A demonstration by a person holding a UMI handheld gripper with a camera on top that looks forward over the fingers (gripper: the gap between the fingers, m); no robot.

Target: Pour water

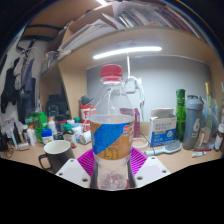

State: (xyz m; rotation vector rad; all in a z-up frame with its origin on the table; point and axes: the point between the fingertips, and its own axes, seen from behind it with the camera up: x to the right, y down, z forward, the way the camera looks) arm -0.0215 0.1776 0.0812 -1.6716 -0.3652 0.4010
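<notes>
Jaws clamped on the bottle (113, 125), as far as I can judge: both purple pads (87, 161) sit tight against its lower sides w/ no gap showing, and it stands upright between my fingers, w/ the gripper (113, 168) centred under it. Clear plastic, red cap (112, 73) apparently on, orange-and-blue label round the middle. Can't tell how much water is inside.

Step in hand, I'd say: bottle gripped and carried/held, pour not begun, since it's upright and nothing is tipping. Can't see whether its base rests on the table (30, 158) or is lifted clear; my fingers hide that.

Outward from the bottle: dark mug (56, 153) near-left, just beside my left finger, handle to its left. It's the likeliest receiver, but that's a guess. A clear glass-like cup (139, 147) may sit just right behind the bottle; hard to tell. Farther right, a white tub w/ blue lid (163, 126), then a green bottle (181, 112) and a taller grey one (210, 115). Far left is a clutter of small jars and containers, too small to name.

Next move calls for: check the cap first, since nothing flows w/ it on. Then swing left over the mug, mouth above the rim, and tilt slowly. Risk: the smooth plastic could slip in the pads as the wt shifts.
</notes>
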